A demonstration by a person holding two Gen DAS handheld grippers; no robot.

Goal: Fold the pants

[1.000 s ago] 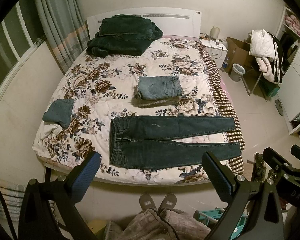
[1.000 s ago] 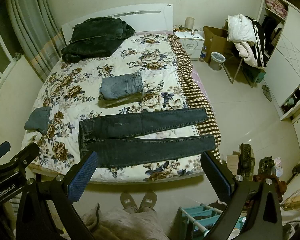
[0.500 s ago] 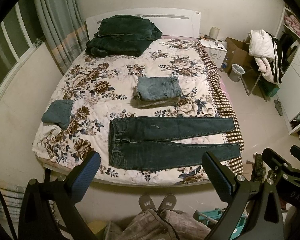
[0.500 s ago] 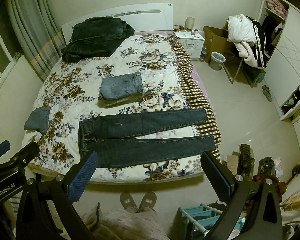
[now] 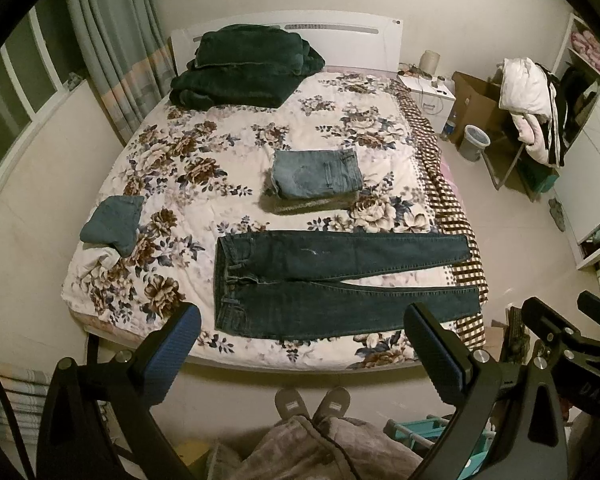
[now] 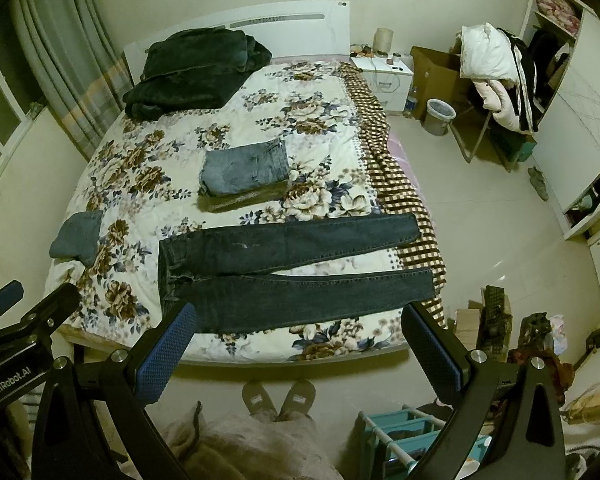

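Dark blue jeans (image 5: 332, 280) (image 6: 284, 272) lie flat across the near part of the bed, waist to the left, both legs stretched right with the cuffs over the bed's right edge. My left gripper (image 5: 304, 348) is held high above the near bed edge, open, nothing between its blue-padded fingers. My right gripper (image 6: 300, 344) hangs at a similar height, also open and empty. Both are well clear of the jeans.
The floral quilt (image 5: 204, 152) also carries folded light-blue jeans (image 5: 316, 172) in the middle, a small folded blue garment (image 5: 114, 222) at the left edge and a dark green blanket pile (image 5: 244, 68) by the headboard. A person's slippered feet (image 5: 312, 400) stand at the bed's foot. A teal rack (image 6: 404, 436) sits on the floor to the right.
Both views have shifted very slightly; the bed sits a touch lower in the frames. The jeans and both grippers' openings are unchanged.
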